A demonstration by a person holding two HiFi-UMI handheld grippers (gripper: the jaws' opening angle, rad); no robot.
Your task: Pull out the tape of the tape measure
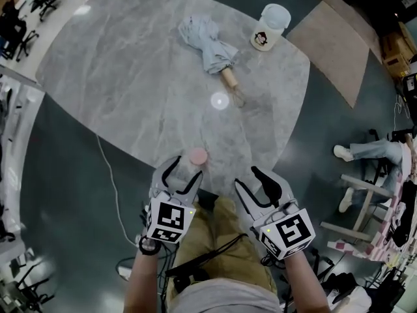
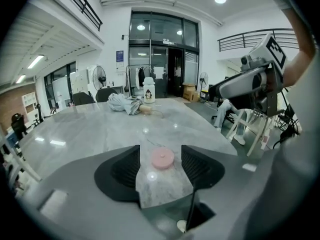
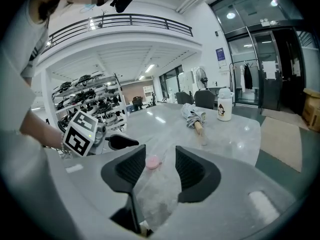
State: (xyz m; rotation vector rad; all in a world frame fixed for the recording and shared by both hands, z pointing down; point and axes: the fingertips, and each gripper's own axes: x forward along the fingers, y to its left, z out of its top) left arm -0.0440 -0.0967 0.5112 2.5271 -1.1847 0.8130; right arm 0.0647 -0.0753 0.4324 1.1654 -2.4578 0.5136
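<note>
Where veined grey tabletop ends | round pink tape measure | flat disc

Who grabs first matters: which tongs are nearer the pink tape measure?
Left. The left tongs point straight at the pink tape measure, close by; the right tongs hover off to its right.

The left gripper and right gripper are cast in pale grey with black ribbed jaws; each is topped by a cube of black-and-white square markers; khaki trousers, a light shirt and a dark wristband are worn; a black cable is seen across the lap.
</note>
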